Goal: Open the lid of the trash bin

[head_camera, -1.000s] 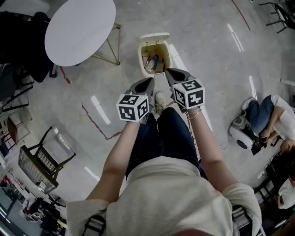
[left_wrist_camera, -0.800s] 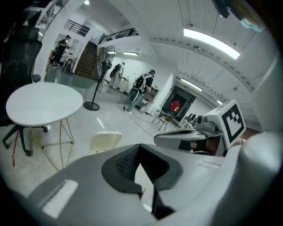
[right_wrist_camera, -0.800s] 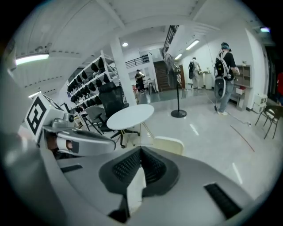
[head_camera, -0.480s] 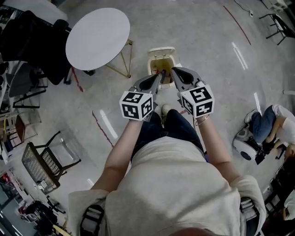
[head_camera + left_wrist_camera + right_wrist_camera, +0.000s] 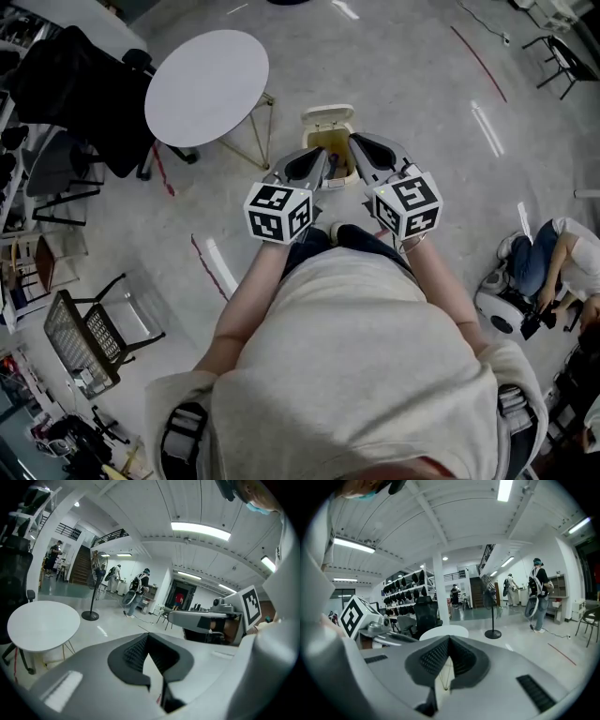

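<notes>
A small cream trash bin (image 5: 319,141) stands on the floor ahead of me, its lid (image 5: 327,117) tipped up at the far side and rubbish showing inside. Both grippers hover in front of the bin, high above it, and cover part of its mouth in the head view. My left gripper (image 5: 323,157) is shut with nothing in it, and so is my right gripper (image 5: 355,142). In the left gripper view the left gripper (image 5: 151,677) looks level across the room, with the right gripper (image 5: 211,619) beside it. The right gripper (image 5: 443,677) also faces the room. Neither gripper view shows the bin.
A round white table (image 5: 206,86) stands left of the bin, with a black office chair (image 5: 66,84) beyond it. A wire chair (image 5: 89,333) is at the lower left. A person (image 5: 562,258) crouches at the right. People and a floor fan (image 5: 492,606) are far off.
The person has stepped toward the bin, so it has drawn in under the gripper tips. The lid stands open in all frames. Both grippers stay shut.
</notes>
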